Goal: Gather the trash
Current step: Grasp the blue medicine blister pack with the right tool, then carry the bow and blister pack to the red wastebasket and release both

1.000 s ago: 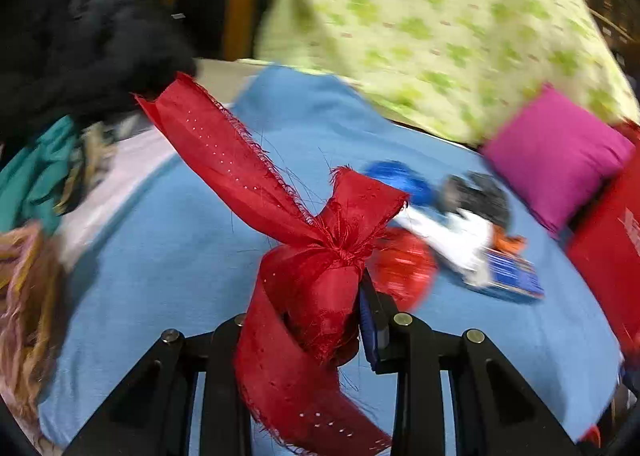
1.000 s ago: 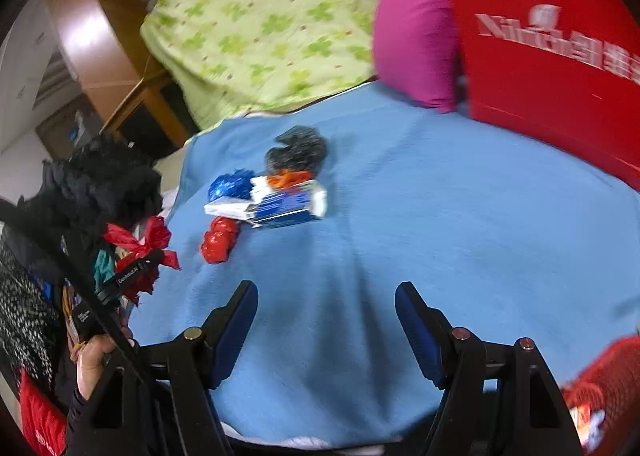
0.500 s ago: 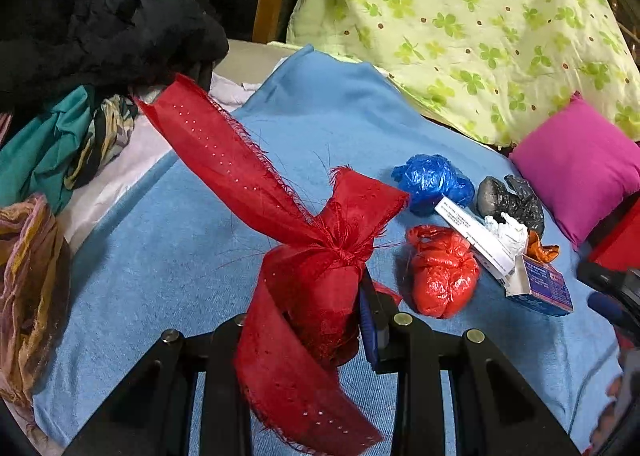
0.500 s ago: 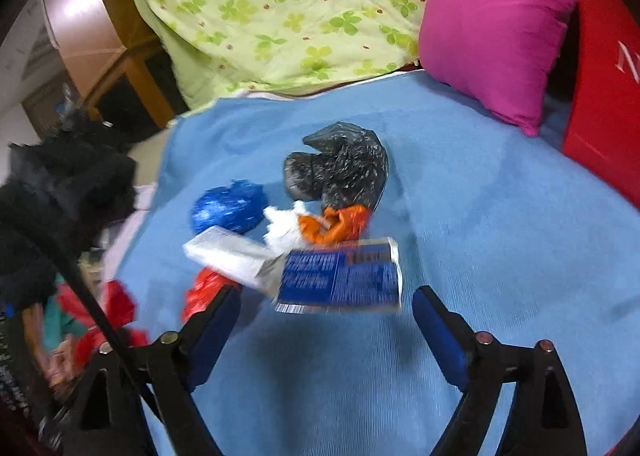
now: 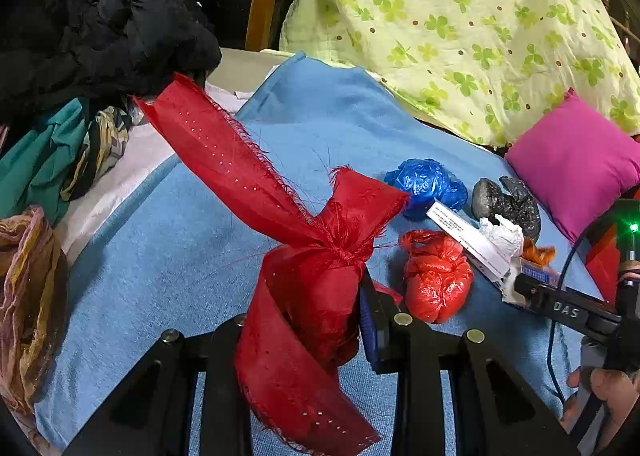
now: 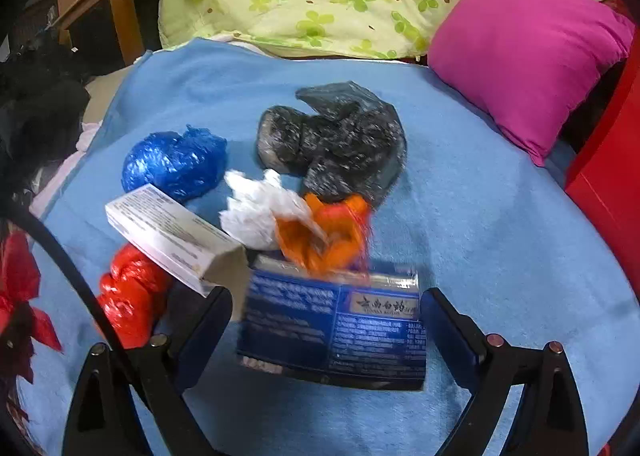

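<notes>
Right gripper [image 6: 326, 332] has closed in, jaws just spread around blue box [image 6: 332, 326]; left gripper [image 5: 320, 320] stays pinching red ribbon [image 5: 304, 256].

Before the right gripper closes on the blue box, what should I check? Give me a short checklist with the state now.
1. Right gripper open, its jaws just opened: ok.
2. Blue box between its fingers: ok.
3. Fingers clear of the white box: not ok, the left one is right beside its end.
4. Orange bag off the blue box: not ok.
5. Left gripper shut on the red ribbon: ok.
</notes>
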